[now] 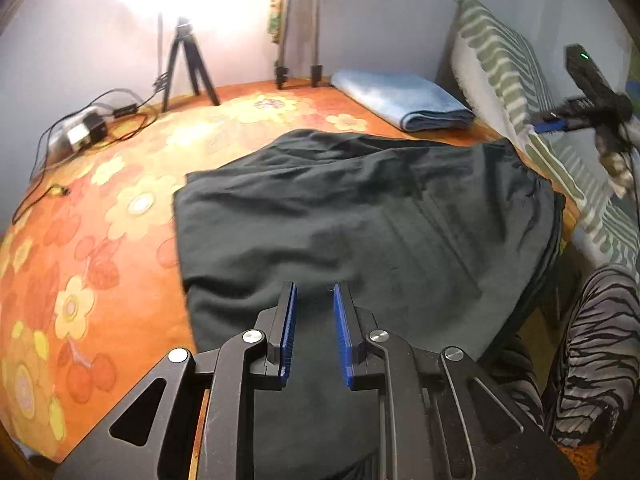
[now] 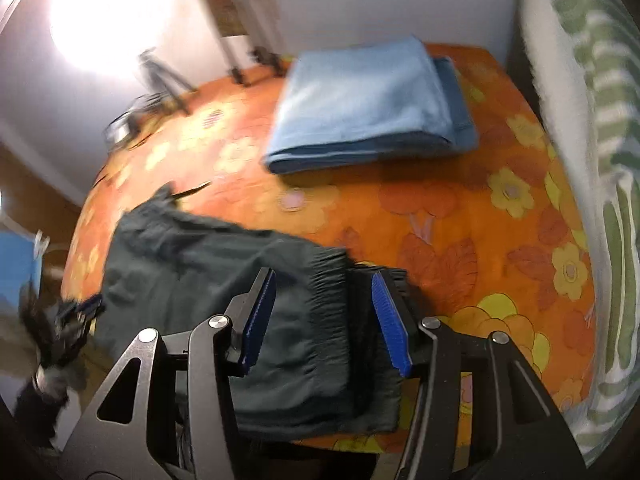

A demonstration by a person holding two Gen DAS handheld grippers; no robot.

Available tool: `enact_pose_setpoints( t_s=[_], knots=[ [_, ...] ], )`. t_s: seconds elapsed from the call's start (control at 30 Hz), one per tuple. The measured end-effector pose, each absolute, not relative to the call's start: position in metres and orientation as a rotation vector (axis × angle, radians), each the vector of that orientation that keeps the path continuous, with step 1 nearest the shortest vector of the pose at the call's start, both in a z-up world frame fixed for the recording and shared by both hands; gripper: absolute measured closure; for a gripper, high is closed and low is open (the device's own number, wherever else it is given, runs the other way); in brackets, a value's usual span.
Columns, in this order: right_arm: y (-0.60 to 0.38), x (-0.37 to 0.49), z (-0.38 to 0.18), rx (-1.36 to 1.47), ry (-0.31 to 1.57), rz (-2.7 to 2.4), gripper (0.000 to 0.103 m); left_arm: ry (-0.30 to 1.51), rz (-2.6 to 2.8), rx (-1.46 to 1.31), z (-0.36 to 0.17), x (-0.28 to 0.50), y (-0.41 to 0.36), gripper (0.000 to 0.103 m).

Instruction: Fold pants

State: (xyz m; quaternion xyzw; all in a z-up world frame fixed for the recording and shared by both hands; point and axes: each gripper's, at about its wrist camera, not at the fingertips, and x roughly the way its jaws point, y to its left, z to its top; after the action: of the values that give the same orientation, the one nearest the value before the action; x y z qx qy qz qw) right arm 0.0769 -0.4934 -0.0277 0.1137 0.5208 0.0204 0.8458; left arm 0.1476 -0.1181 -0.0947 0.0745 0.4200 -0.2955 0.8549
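Observation:
Dark green-black pants (image 1: 360, 216) lie folded on an orange flowered bedspread (image 1: 100, 240). My left gripper (image 1: 315, 300) is open and empty, its blue pads just above the near edge of the pants. In the right wrist view the pants (image 2: 224, 280) show their gathered waistband (image 2: 332, 292) toward the right. My right gripper (image 2: 324, 304) is open wide and empty, hovering over the waistband end. It also shows in the left wrist view (image 1: 560, 120) at the far right, above the bed, blurred.
A folded light blue cloth (image 2: 368, 112) lies at the back of the bed. A green-striped pillow (image 1: 520, 92) leans along the right side. Tripods (image 1: 188, 68), a bright lamp and cables (image 1: 88, 128) stand at the back left. My leg in striped trousers (image 1: 592, 352) is at the near right.

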Motion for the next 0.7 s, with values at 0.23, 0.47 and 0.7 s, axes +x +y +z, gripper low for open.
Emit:
enact_pose_setpoints(
  t_s=[0.23, 0.47, 0.7],
  knots=[
    [-0.434, 0.076, -0.070, 0.087, 1.191, 0.115, 0.050, 0.914, -0.539, 0.084, -0.108, 0.144, -0.085, 0.086],
    [-0.426, 0.077, -0.107, -0.038, 1.322, 0.035, 0.051, 0.922, -0.480, 0.018, -0.114, 0.133, -0.055, 0.082],
    [-0.395, 0.079, -0.071, -0.068, 1.254, 0.088, 0.051, 0.939, -0.475, -0.056, -0.119, 0.120, -0.035, 0.076]
  ],
)
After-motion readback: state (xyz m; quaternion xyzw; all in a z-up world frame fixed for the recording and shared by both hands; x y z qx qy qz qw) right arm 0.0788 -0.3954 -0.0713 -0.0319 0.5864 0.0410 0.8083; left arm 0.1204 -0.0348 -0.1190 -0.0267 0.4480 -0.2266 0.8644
